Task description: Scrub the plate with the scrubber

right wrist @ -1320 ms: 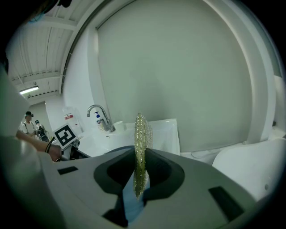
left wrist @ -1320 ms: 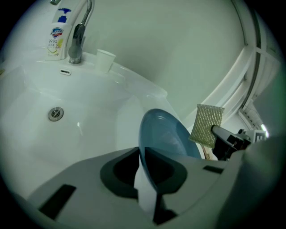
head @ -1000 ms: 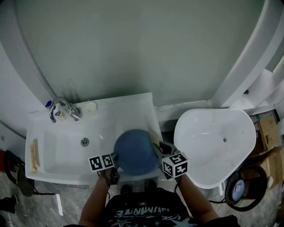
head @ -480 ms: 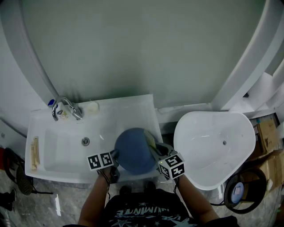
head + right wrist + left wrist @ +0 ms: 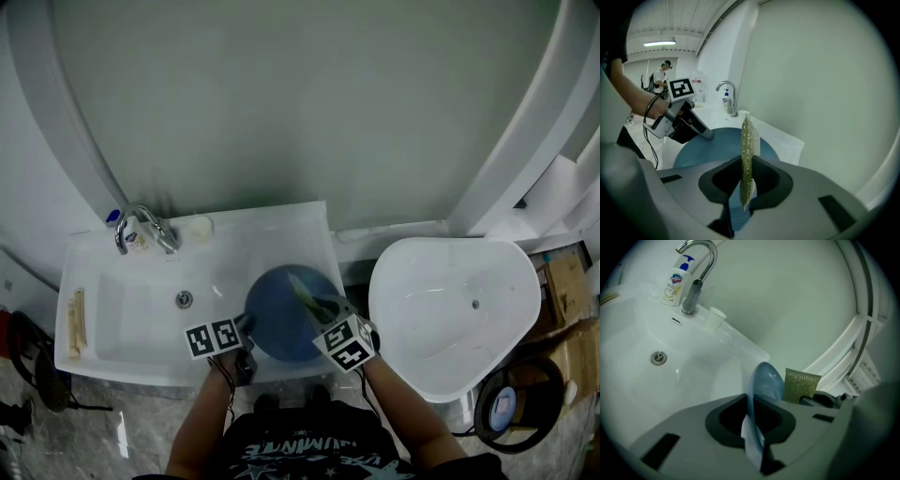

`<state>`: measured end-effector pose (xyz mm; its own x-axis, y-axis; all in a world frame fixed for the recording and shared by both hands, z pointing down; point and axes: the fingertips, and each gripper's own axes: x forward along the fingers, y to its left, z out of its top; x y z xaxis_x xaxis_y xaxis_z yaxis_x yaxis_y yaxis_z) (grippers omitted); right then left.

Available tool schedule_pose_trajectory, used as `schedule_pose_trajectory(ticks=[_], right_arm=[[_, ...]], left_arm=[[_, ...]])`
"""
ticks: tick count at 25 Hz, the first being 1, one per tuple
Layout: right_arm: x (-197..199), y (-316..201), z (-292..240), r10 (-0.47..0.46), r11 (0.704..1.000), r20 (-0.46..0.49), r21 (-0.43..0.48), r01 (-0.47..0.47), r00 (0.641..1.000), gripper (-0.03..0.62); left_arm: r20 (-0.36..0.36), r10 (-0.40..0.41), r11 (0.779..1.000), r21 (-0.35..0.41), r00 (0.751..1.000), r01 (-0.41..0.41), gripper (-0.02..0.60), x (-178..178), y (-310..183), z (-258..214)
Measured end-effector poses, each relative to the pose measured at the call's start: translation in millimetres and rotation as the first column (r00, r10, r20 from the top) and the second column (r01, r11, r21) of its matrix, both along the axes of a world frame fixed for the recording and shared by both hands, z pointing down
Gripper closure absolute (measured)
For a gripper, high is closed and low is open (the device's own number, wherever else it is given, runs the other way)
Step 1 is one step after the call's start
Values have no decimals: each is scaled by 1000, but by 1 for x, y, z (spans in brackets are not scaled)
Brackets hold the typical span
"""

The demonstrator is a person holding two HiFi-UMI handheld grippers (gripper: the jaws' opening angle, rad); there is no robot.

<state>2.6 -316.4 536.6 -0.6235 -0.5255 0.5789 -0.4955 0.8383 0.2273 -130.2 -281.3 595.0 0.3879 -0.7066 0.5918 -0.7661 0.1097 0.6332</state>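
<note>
A round blue plate [image 5: 281,317] is held over the right part of the white sink [image 5: 122,319]. My left gripper [image 5: 246,330] is shut on the plate's near left rim. In the left gripper view the plate [image 5: 765,384] stands edge-on between the jaws of the left gripper [image 5: 753,414]. My right gripper [image 5: 322,309] is shut on a thin yellow-green scrubber [image 5: 305,289], which lies over the plate's face right of centre. In the right gripper view the scrubber [image 5: 749,145] stands upright in the right gripper [image 5: 746,176], with the plate [image 5: 705,145] and the left gripper [image 5: 705,135] behind it.
A faucet [image 5: 141,230], a soap bottle [image 5: 676,282] and a small white cup [image 5: 714,318] stand at the sink's back edge, with the drain [image 5: 185,299] in the basin. A wooden brush [image 5: 75,323] lies on the left rim. A white tub [image 5: 455,309] stands to the right, with boxes [image 5: 562,281] beyond.
My right gripper has carried the scrubber left, from the plate's right rim onto its face. The left gripper and plate have stayed nearly still.
</note>
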Motion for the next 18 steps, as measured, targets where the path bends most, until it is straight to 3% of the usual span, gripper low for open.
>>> schedule_pose_trajectory(ticks=[7,14,18], right_arm=[[-10,-8,12,-33,999,-192,33,40,981,525],[-16,-19,22,-26,995,-410,78,64,912,525],[-28,-18,29,-65,982,-509,121,146,858,525]], left_arm=[[8,-1,1000,8,1000,1,549,-2,-1,-6],[3,29,999,20,1000,-29,548,11,1,-10],[-14,17,1000,16,1000,-17,548,14,0,-10]])
